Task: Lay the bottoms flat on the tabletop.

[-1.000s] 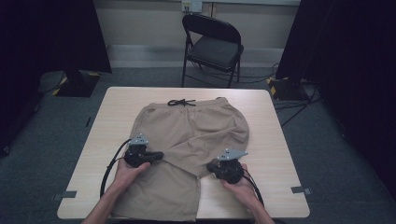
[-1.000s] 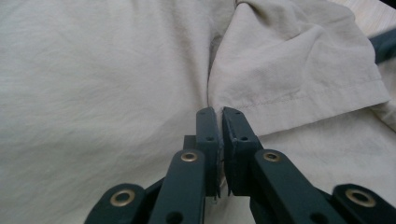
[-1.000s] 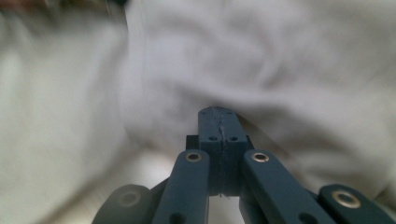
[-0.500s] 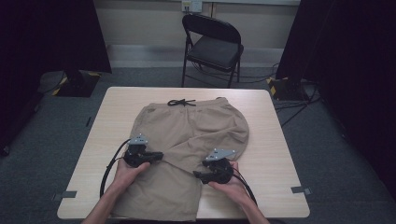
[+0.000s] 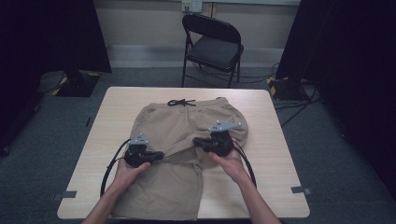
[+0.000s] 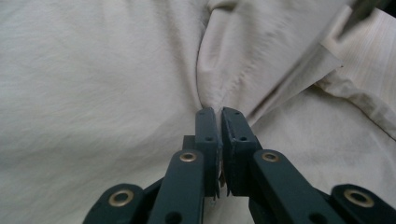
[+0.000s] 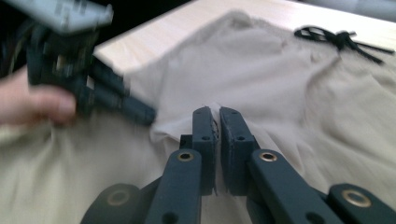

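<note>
Tan shorts (image 5: 180, 140) lie spread on the table (image 5: 275, 140), black drawstring (image 5: 181, 102) at the far edge, one leg folded over toward the waistband, fabric bunched mid-way.

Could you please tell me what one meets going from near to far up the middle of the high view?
Near table edge → khaki shorts → black drawstring → bare far tabletop → grey carpet → black folding chair → wall.
</note>
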Available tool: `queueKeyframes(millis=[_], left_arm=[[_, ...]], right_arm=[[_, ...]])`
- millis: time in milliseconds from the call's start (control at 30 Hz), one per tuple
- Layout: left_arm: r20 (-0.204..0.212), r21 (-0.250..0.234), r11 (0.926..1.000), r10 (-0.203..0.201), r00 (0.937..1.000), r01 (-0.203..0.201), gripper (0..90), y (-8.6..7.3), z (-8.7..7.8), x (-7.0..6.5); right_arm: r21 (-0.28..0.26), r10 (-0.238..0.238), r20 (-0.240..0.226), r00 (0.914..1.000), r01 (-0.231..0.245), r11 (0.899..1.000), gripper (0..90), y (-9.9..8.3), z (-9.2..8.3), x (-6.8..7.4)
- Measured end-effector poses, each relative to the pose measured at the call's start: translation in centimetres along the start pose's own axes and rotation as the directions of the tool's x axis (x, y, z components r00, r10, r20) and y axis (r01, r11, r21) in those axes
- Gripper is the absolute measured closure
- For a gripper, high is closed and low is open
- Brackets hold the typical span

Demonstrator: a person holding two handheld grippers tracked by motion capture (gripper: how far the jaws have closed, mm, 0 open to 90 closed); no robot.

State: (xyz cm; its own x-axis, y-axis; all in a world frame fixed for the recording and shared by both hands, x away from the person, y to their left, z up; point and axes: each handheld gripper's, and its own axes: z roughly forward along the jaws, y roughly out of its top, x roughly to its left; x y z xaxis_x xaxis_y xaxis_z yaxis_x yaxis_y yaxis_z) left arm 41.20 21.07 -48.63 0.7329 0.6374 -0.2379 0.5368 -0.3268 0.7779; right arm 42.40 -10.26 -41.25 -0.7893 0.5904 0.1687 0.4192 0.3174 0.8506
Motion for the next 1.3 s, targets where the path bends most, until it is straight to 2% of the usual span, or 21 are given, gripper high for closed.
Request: queueKeyframes(millis=[33,67,100,200,233,267,400,467,500,567,667,700,733,833,867,900,933,1000,1100,1200,1300], left_arm=[[0.0,0.0,1.0,0.0,1.0,0.0,86.1,0.0,0.0,0.0],[-0.002,0.009,1.0,0.001,1.0,-0.001,86.1,-0.1,-0.1,0.2],[-0.011,0.012,0.9999,-0.001,0.9999,0.001,86.2,-0.2,-0.1,0.3],[-0.008,0.013,0.9999,-0.01,0.9999,0.01,86.3,-0.3,-0.3,0.6],[-0.008,0.013,0.9999,-0.01,0.9999,0.01,86.3,-0.3,-0.3,0.6],[-0.005,0.009,0.9999,-0.013,0.9999,0.013,86.3,-0.4,-0.4,0.7],[-0.003,0.008,0.9998,-0.017,0.9999,0.017,86.0,-0.4,-0.4,0.7],[-0.003,0.009,0.9998,-0.015,0.9999,0.015,86.0,-0.4,-0.4,0.7],[-0.001,0.01,0.9996,-0.027,0.9996,0.027,86.0,-0.4,-0.3,0.7],[-0.002,0.013,0.9996,-0.026,0.9997,0.026,85.8,-0.4,-0.3,0.8],[0.001,0.011,0.9991,-0.04,0.9992,0.04,84.9,-0.5,-0.2,0.9],[0.001,0.011,0.9991,-0.04,0.9992,0.04,84.9,-0.5,-0.2,0.9],[-0.001,0.009,0.999,-0.044,0.999,0.044,84.8,-0.5,-0.1,0.9],[-0.003,0.012,0.999,-0.043,0.9991,0.043,84.8,-0.5,-0.1,0.9],[-0.004,0.013,0.999,-0.043,0.9991,0.043,84.6,-0.5,-0.2,0.9],[-0.005,0.011,0.9988,-0.047,0.9989,0.047,84.6,-0.5,-0.2,0.9],[-0.002,0.01,0.9989,-0.047,0.9989,0.047,84.4,-0.5,-0.1,0.9],[-0.005,0.011,0.9986,-0.051,0.9987,0.051,84.1,-0.5,0.0,0.9],[-0.004,0.017,0.9986,-0.05,0.9987,0.05,83.7,-0.5,0.0,0.9],[-0.004,0.02,0.9988,-0.045,0.999,0.045,83.6,-0.5,0.0,0.9],[-0.002,0.02,0.9988,-0.044,0.999,0.044,83.6,-0.5,-0.1,0.9]], right_arm=[[0.0,0.0,0.0,1.0,0.0,1.0,86.0,0.0,0.0,0.0],[-0.003,0.026,-0.014,0.9996,-0.026,1.0,85.9,1.4,1.7,-0.7],[0.004,0.032,-0.011,0.9994,-0.032,0.999,85.5,1.7,2.4,-1.0],[0.041,0.055,-0.003,0.9985,-0.055,0.998,81.1,1.6,5.3,-1.8],[0.041,0.055,-0.003,0.9985,-0.055,0.998,81.1,1.6,5.3,-1.8],[0.085,0.069,0.018,0.9975,-0.07,0.994,77.6,0.8,7.1,-2.3],[0.163,0.098,0.077,0.9922,-0.11,0.98,68.5,-1.5,9.3,-3.4],[0.167,0.11,0.086,0.9903,-0.123,0.978,64.8,-1.8,9.4,-3.6],[0.149,0.124,0.088,0.9884,-0.136,0.979,56.2,-1.9,8.9,-3.7],[0.134,0.119,0.086,0.9891,-0.13,0.982,53.2,-1.7,8.3,-3.5],[0.069,0.081,0.071,0.9942,-0.086,0.994,45.6,-0.5,5.0,-2.2],[0.069,0.081,0.071,0.9942,-0.086,0.994,45.6,-0.5,5.0,-2.2],[0.054,0.066,0.093,0.9935,-0.071,0.996,44.2,-0.3,3.6,-1.2],[0.032,0.056,0.078,0.9954,-0.059,0.998,44.6,-0.7,2.3,-0.4],[0.017,0.05,0.084,0.9952,-0.051,0.999,49.9,-1.3,1.2,0.3],[0.017,0.05,0.084,0.9952,-0.051,0.999,49.9,-1.3,1.2,0.3],[0.014,0.041,0.051,0.9978,-0.042,0.999,60.5,-2.3,0.4,0.9],[0.022,0.037,0.041,0.9985,-0.038,0.999,64.1,-2.7,0.3,1.0],[0.071,0.025,0.035,0.9991,-0.027,0.997,70.9,-4.3,0.8,1.4],[0.099,0.038,0.048,0.9982,-0.042,0.994,68.8,-5.0,2.5,0.9],[0.076,0.057,0.068,0.9961,-0.062,0.995,64.3,-4.7,3.2,0.1]])
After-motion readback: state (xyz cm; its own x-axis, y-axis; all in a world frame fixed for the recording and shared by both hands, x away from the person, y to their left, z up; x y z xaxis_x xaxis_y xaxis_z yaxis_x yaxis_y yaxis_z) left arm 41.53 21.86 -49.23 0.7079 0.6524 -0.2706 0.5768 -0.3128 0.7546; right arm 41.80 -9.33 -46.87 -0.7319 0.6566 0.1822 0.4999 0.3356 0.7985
